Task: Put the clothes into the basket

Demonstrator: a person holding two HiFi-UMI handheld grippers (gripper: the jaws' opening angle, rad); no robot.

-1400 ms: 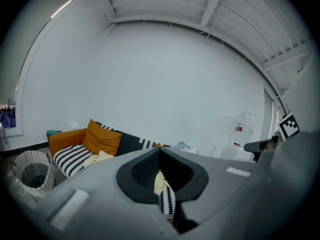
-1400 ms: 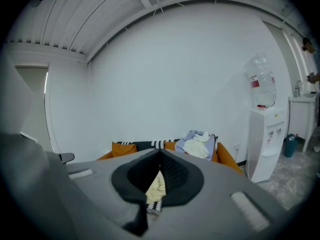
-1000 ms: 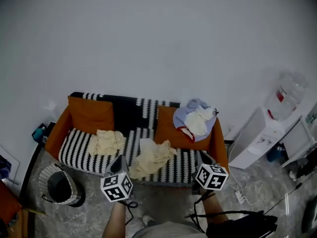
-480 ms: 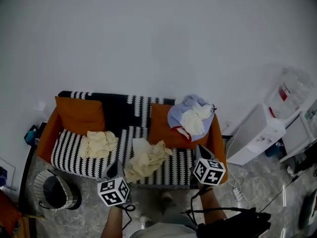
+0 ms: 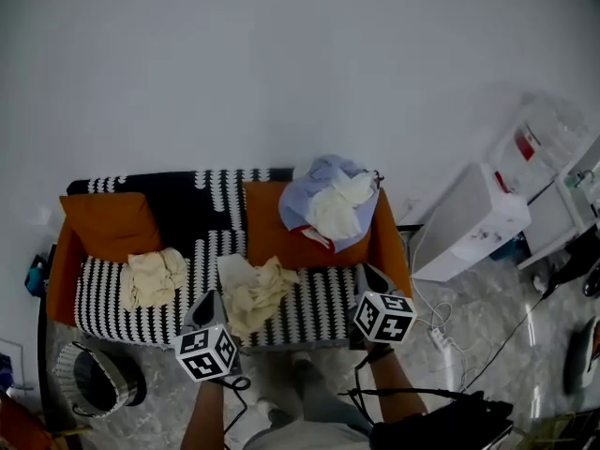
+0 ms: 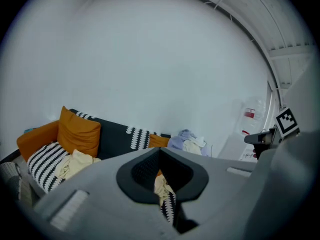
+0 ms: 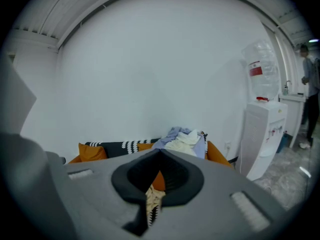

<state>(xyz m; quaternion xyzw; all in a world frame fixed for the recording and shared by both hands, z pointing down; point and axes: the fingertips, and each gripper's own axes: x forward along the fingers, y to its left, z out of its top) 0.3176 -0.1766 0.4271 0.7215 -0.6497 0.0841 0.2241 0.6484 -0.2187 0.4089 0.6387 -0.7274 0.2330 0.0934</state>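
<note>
The left gripper (image 6: pixel 160 150) has its jaws pressed together on nothing, and the right gripper (image 7: pixel 160 151) likewise. Both hang at the front edge of the black-and-white striped sofa (image 5: pixel 319 303). A crumpled cream cloth (image 5: pixel 253 289) lies just ahead of the left one, with another cream cloth (image 5: pixel 155 276) further left. Beyond the right one, a blue-and-white heap of clothes (image 5: pixel 330 202) rests on an orange cushion (image 5: pixel 272 232). Grey floor (image 5: pixel 506 289) lies open to its right. The round striped woven basket (image 5: pixel 94 382) stands left of the left gripper, by the sofa's corner.

sofa (image 5: pixel 323 303): black-white stripes | cushion (image 5: pixel 108 223): orange | clothes (image 5: pixel 253 289): cream
</note>
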